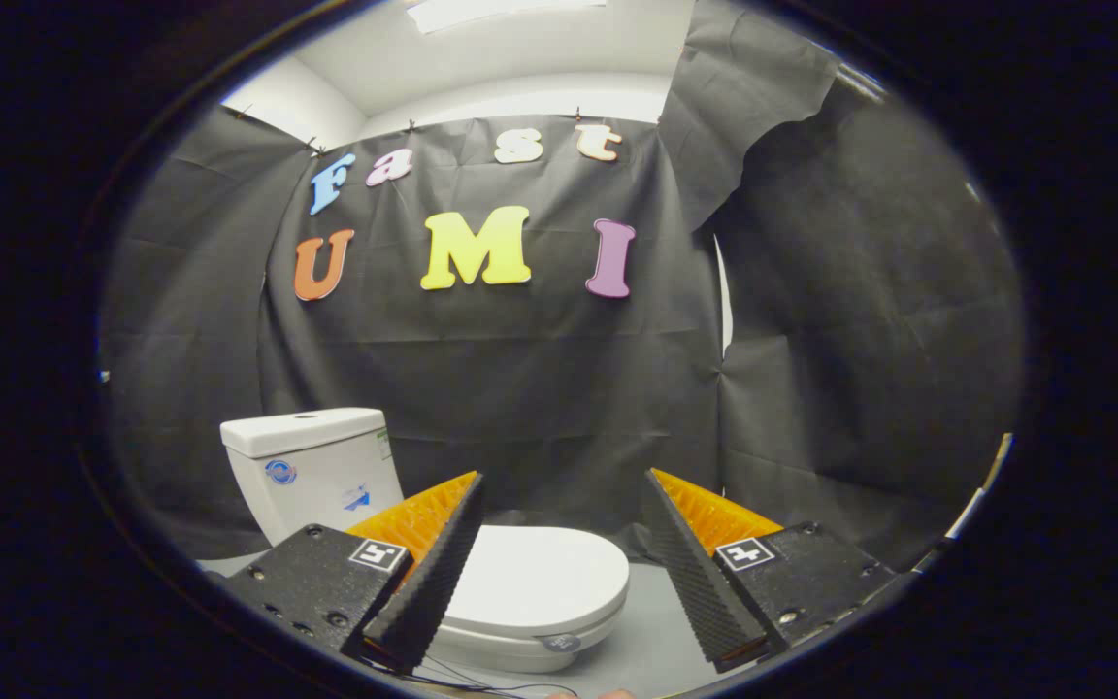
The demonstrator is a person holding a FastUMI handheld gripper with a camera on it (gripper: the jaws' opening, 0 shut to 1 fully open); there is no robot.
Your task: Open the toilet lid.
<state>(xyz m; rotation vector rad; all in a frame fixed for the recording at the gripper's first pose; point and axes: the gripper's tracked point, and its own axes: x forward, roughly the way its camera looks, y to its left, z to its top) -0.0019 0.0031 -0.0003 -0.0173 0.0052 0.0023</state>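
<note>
A mock bathroom booth: black cloth [559, 388] is hanging as walls behind a toilet [520, 582] at 7 o'clock.

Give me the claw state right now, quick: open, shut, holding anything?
Claw: open, fingers spread wide, holding nothing; the closed white plastic toilet lid lies between and just beyond them, untouched.

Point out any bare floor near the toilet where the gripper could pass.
Bare grey floor lies beside the closed toilet lid, running out to the black cloth wall behind the far finger. It is crowded on the tank side: tank, bowl and one finger overlap there. The hand-held gripper is open, fingers apart, touching nothing, with the lid just ahead between them.
</note>
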